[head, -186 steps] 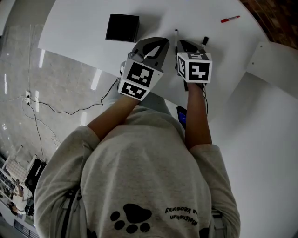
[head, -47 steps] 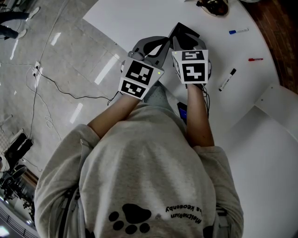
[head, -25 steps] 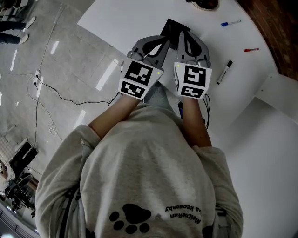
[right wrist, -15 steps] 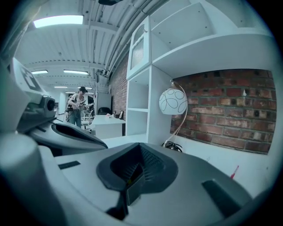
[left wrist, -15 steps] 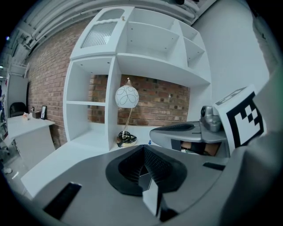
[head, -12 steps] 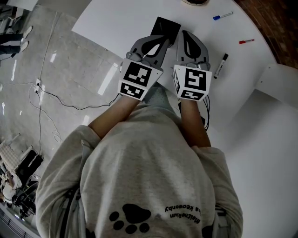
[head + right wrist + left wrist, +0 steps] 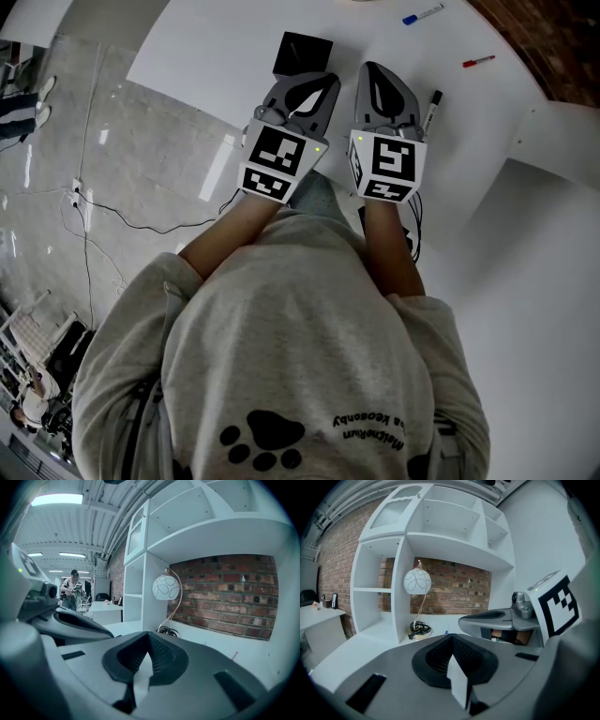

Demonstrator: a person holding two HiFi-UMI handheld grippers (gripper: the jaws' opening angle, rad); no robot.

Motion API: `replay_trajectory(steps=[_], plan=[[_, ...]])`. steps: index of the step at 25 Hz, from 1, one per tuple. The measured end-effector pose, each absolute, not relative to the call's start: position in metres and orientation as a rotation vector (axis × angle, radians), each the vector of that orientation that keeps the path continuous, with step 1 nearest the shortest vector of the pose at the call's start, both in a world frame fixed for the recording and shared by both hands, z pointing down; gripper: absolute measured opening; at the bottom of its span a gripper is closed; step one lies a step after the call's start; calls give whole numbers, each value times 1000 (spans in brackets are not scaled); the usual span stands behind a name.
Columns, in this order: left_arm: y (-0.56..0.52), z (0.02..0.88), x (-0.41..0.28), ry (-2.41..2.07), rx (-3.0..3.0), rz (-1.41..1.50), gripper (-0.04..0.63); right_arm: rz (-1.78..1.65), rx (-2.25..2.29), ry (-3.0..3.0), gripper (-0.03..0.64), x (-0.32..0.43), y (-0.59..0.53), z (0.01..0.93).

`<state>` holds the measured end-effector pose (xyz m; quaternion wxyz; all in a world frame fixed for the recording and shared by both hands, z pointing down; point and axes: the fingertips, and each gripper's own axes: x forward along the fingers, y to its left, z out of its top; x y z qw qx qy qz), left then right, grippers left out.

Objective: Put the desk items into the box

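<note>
On white desk (image 7: 234, 37), head view: black box (image 7: 302, 53), at 11 o'clock off the left gripper (image 7: 325, 82). Black marker (image 7: 431, 105) lies just beside the right gripper (image 7: 372, 67), at its 4 o'clock. Red pen (image 7: 478, 61) at 3 o'clock and blue pen (image 7: 423, 14) at 1 o'clock, both farther out. Both grippers: jaws pressed together, nothing held. Step judged: approach to a first item. Next move calls for parting the right jaws and lowering them astride the marker.

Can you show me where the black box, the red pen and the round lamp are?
black box (image 7: 302, 53): head view, the middle of the box.
red pen (image 7: 478, 61): head view, the middle of its barrel.
round lamp (image 7: 417, 581): left gripper view, the middle of its white ball shade.
</note>
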<state>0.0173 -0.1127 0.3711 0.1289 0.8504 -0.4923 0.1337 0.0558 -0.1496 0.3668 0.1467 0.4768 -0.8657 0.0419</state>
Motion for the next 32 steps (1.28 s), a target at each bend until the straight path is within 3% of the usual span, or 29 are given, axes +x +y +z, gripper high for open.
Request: replay_trajectory(steps=[32], plan=[[-118, 418, 165, -1067, 2591, 416, 3, 269, 1638, -2190, 15, 222, -143, 418]])
